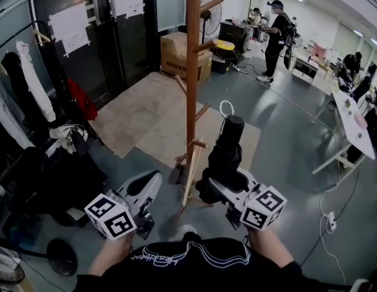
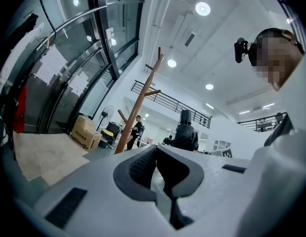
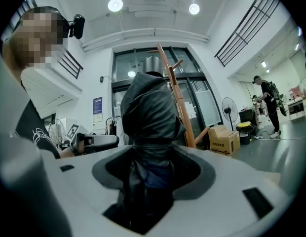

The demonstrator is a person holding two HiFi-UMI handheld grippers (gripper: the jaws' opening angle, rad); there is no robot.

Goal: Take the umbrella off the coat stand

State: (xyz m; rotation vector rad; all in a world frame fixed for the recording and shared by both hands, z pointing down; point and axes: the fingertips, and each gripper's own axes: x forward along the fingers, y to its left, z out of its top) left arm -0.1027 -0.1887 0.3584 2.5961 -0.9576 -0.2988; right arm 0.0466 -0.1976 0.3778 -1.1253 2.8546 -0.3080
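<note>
coat stand (image 1: pixel 193 72) at centre. umbrella (image 1: pixel 227 154) just right of it, between the jaws of the right gripper (image 1: pixel 220 188). left gripper (image 1: pixel 146 187) near, left of the stand's base. cardboard box (image 1: pixel 179 53) and fan (image 1: pixel 214 14) far behind the stand. clothes rail (image 1: pixel 24 84) at left, table (image 1: pixel 352 126) at right.

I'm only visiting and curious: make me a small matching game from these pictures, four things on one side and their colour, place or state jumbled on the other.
Things:
1. umbrella
2. coat stand
3. left gripper
4. cardboard box

Descriptions:
a. jaws shut, nothing between them
b. on the floor beyond the stand
c. black, clamped in the right gripper
d. wooden, upright

Pairs: 1-c, 2-d, 3-a, 4-b
</note>
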